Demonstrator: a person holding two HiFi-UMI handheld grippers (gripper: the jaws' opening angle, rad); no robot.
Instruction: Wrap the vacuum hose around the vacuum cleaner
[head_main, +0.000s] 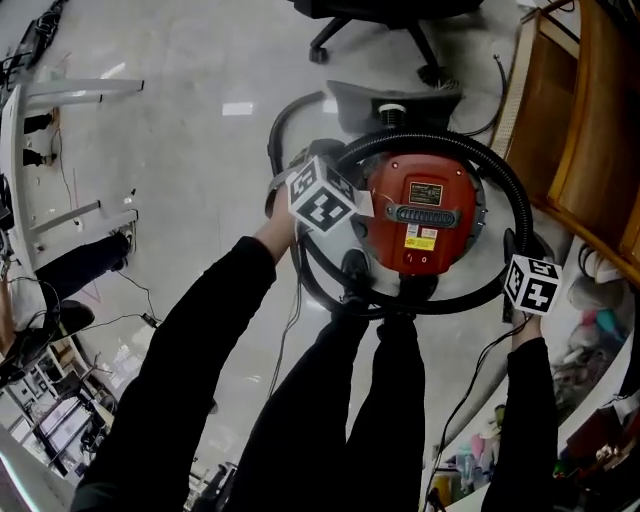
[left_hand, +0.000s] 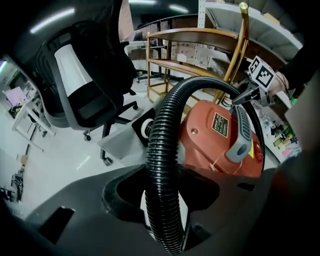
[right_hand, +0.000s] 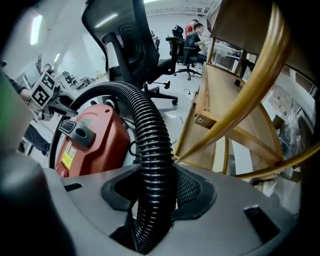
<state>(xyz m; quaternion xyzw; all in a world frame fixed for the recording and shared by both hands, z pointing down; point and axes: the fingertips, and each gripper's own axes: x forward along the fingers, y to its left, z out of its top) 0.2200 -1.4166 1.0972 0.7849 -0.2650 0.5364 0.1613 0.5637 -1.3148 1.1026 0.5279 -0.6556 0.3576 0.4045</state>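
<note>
Both tools are clamped on the hose: the left gripper grips it at centre-left of the head view, the right gripper at lower right. They are probably on opposite sides to hold the loop wide enough to settle round the vacuum. The loop already rings that body at frame centre. The hose is black, ribbed and flexible; the vacuum is a rounded, glossy red plastic shell with a grey handle
</note>
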